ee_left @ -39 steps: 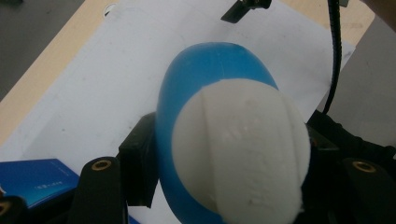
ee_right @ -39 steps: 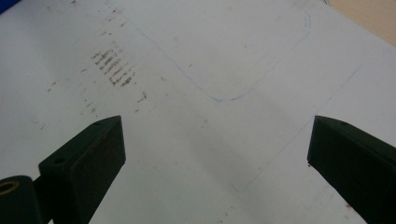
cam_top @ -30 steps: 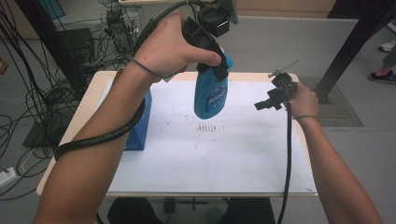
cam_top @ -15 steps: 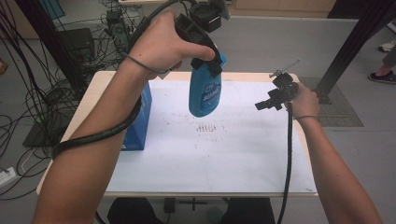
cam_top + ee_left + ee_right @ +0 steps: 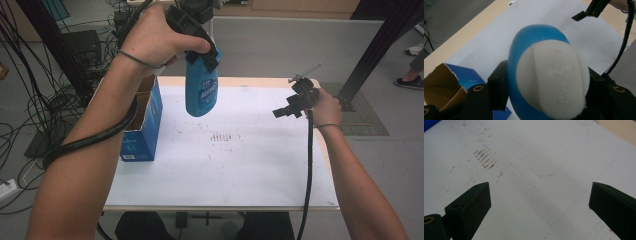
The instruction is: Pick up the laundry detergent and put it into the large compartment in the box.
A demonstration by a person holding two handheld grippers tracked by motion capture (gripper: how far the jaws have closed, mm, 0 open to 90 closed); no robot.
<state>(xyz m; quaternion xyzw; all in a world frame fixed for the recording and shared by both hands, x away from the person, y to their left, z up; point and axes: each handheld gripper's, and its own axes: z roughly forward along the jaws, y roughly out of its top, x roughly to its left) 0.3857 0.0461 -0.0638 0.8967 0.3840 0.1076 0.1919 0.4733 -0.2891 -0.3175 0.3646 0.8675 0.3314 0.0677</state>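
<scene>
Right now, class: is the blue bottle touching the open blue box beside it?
Apart. In the high view the blue bottle hangs in the left gripper, lifted above the table, with white surface visible between it and the blue box.

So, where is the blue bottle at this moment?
In the high view the blue bottle hangs above the table's far left part, clamped in the left hand-held gripper, just right of the open blue box.

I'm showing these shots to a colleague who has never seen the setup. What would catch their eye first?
Most striking is the blue bottle with a white cap, held in the air above the white sheet by the left gripper, its jaws clamped on it near the cap. At the table's left edge stands an open blue box. The right gripper hovers near the right edge, jaws wide apart.
</scene>
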